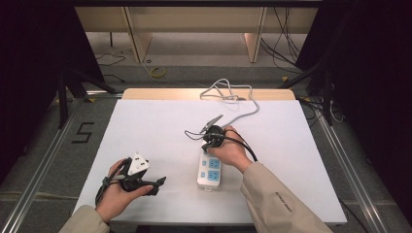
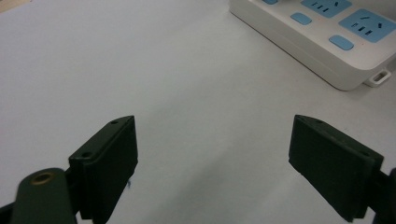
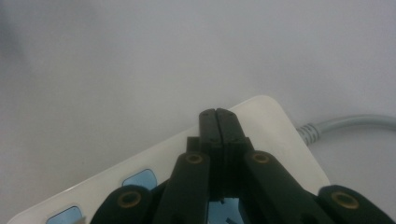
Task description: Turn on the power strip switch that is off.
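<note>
A white tabletop [image 1: 145, 126] with a bare wooden strip [image 1: 160, 93] along its far edge. On the grey floor to the left, a black "5" [image 1: 82, 132] is marked beside a metal rail [image 1: 41, 160]. Beyond the table lie a yellow coil [image 1: 157, 73], loose black cables [image 1: 284, 46] and pale wooden furniture legs [image 1: 138, 36]

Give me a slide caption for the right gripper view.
Shut right claw poised over the white power strip near its grey cord.
</note>
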{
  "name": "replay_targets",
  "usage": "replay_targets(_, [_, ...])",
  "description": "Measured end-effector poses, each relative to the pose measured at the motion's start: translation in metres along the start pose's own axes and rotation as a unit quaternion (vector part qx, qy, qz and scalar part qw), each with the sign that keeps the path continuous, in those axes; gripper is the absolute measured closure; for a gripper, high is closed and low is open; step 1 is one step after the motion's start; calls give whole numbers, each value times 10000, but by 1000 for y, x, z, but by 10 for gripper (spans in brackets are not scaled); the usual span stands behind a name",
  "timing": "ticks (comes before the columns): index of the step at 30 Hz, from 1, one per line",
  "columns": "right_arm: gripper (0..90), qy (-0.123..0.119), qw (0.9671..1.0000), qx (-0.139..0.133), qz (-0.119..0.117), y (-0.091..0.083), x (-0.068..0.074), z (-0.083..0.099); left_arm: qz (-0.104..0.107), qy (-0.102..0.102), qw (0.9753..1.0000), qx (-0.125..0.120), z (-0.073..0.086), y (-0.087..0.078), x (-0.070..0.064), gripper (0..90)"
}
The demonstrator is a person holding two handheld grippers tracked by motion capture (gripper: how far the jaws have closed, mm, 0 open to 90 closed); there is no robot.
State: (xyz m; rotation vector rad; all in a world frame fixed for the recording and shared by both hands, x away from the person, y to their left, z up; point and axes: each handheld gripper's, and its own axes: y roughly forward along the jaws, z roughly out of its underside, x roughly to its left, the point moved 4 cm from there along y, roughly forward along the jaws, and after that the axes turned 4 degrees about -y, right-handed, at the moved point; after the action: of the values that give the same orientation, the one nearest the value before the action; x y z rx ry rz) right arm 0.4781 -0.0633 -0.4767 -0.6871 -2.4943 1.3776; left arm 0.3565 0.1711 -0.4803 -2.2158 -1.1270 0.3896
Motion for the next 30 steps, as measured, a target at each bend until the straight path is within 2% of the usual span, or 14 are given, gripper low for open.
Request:
replay_targets(5, [900,26,10000,44,-2,0,0,-1,-2,4,10000,-8,0,0,0,152])
replay_targets(20, [900,-183,9995,228,118,2,2,-4,4,20,10000,7,0,0,0,152])
replay_targets(30, [900,-135,9995,243,125,2,2,-4,4,22,10000,10,0,1,-1,152])
